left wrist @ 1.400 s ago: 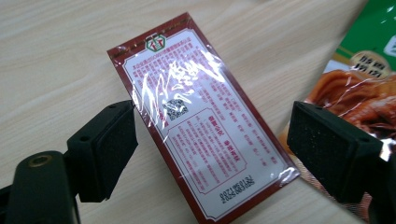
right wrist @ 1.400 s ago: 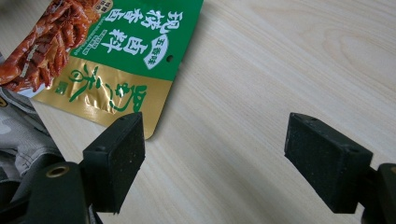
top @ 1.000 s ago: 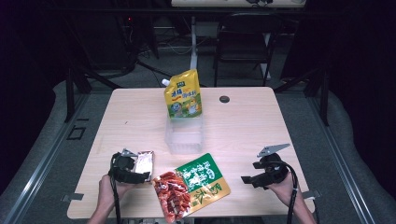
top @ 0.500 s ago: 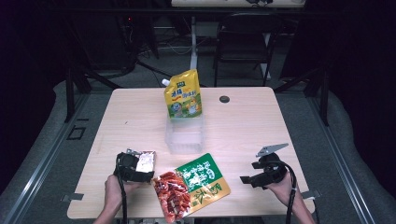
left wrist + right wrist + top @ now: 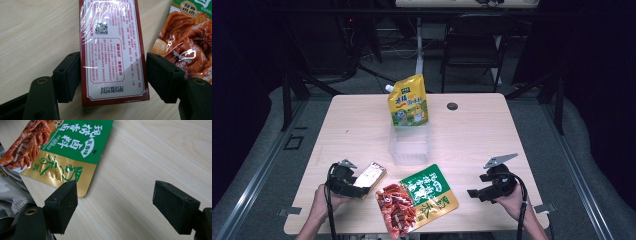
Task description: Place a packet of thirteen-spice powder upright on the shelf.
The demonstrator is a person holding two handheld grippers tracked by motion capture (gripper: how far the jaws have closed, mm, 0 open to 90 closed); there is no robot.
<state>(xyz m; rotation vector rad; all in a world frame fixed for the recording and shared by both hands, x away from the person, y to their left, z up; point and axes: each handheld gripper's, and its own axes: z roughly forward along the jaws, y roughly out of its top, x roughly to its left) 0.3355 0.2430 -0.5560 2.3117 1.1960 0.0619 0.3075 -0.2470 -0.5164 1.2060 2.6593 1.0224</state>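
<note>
Near left of the table [image 5: 512, 140]: left gripper [image 5: 354, 182], held in a hand [image 5: 319, 200] that comes in from the bottom edge. Brackets a flat maroon-edged packet [image 5: 370, 175] with both jaws, fairly narrow. In the left gripper view, same gripper [image 5: 113, 75] astride the packet [image 5: 112, 50]: one pad right at one long edge, the other just beside the opposite edge with a thin gap, so not clamped. Lies flat on the wood, white printed panel and a square code facing up, short end nearest the camera.

Just beside the packet, toward the middle: a green and gold pouch [image 5: 424, 197] with a picture of reddish-brown food, flat on the table near its front edge. Shows again at the upper right of the left gripper view [image 5: 190, 37].

Near right: right gripper [image 5: 479, 192], well apart from the pouch. Gapes wide in the right gripper view [image 5: 115, 202], with bare wood between the pads and nothing held. Sits close to the pouch's gold corner [image 5: 72, 147] with one pad, though whether touching cannot be told.

Mid-table: a clear container [image 5: 410, 145]. Right behind it, upright, a yellow spouted pouch [image 5: 408, 101]. Farther back and to the right, a small dark round thing [image 5: 452, 106], too small to tell what.
</note>
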